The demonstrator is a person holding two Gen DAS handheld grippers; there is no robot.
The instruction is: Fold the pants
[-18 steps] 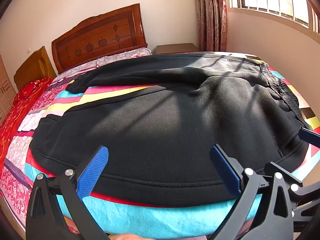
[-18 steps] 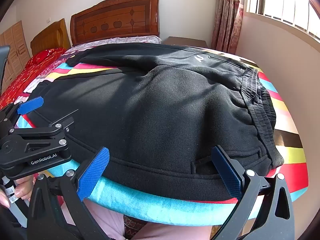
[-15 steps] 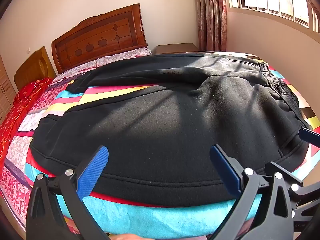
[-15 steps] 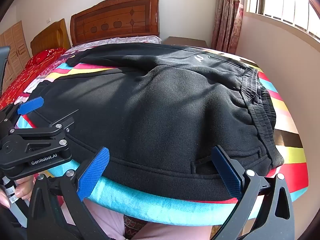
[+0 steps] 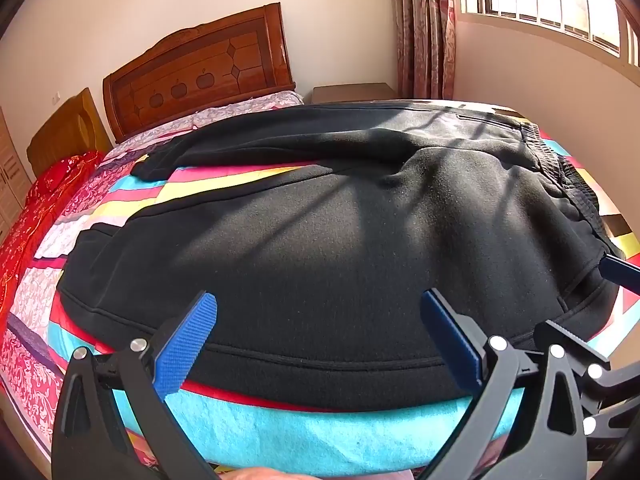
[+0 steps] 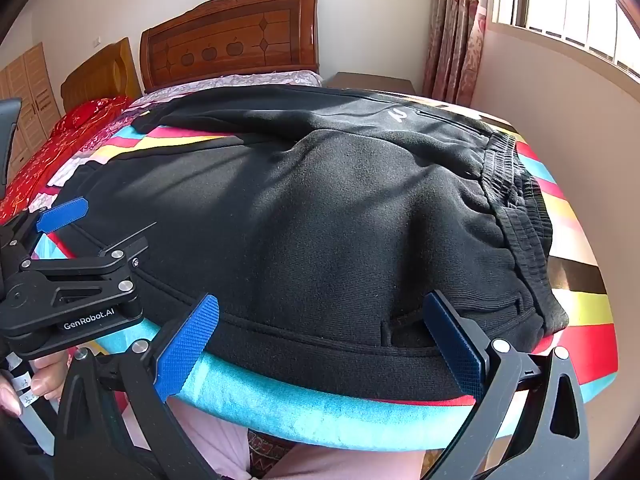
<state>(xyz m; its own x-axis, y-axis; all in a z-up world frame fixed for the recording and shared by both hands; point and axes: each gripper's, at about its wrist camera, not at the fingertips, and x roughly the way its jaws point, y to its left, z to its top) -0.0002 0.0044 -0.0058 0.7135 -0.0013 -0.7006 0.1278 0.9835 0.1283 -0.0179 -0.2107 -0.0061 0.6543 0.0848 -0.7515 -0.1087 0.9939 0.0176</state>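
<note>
Black fleece pants (image 5: 320,240) lie spread flat on a striped bedspread (image 5: 248,432), legs stretching left, ribbed waistband (image 6: 516,216) at the right. My left gripper (image 5: 320,340) is open and empty, hovering at the near hem of the pants. My right gripper (image 6: 320,340) is open and empty, just above the near edge by the waistband corner. The left gripper also shows in the right wrist view (image 6: 72,280), to the left of the right one.
A wooden headboard (image 5: 200,68) stands at the far end. A red quilt (image 5: 36,208) lies on a second bed to the left. A nightstand (image 5: 352,92) and a curtain (image 5: 424,28) are at the far right, under a window.
</note>
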